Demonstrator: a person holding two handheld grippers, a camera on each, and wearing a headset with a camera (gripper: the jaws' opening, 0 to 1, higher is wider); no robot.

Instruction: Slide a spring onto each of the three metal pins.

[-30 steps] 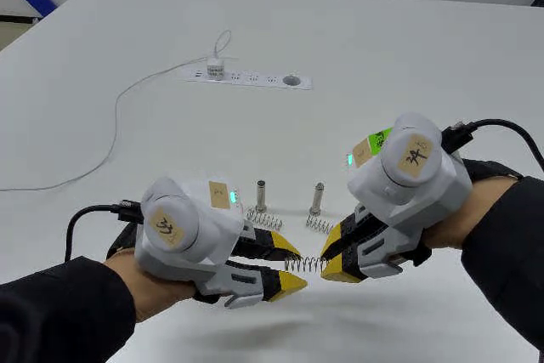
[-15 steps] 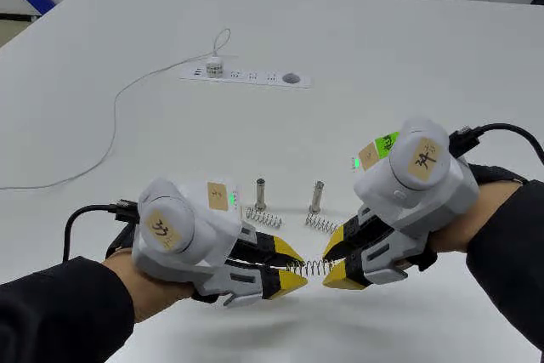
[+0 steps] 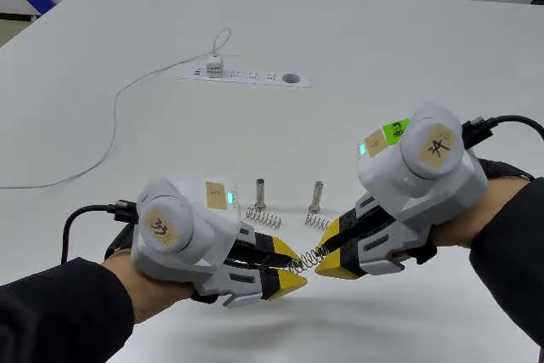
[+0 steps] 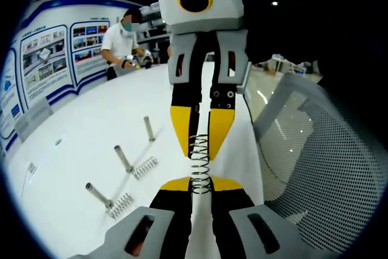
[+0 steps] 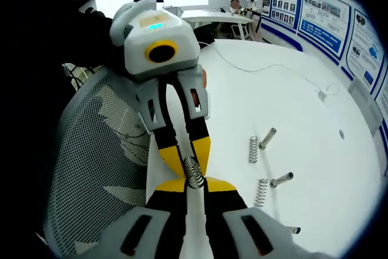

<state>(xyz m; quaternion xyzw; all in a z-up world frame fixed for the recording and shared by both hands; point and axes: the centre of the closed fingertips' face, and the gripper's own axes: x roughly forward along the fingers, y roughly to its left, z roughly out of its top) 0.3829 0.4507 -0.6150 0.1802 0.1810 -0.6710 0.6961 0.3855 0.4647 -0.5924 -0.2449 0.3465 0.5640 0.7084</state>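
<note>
The right gripper (image 5: 189, 186) rises from the bottom centre, its yellow-tipped jaws closed on the near end of a spring (image 5: 194, 177). The left gripper (image 5: 190, 163) reaches down from the upper left, its jaws pinched on the far end of the spring. Right of centre on the white table (image 5: 291, 101), an upper pin (image 5: 267, 138) and a lower pin (image 5: 282, 179) each have a loose spring just beside them: the upper loose spring (image 5: 253, 149) and the lower loose spring (image 5: 262, 192). A mesh chair (image 5: 103, 150) occupies the left.
</note>
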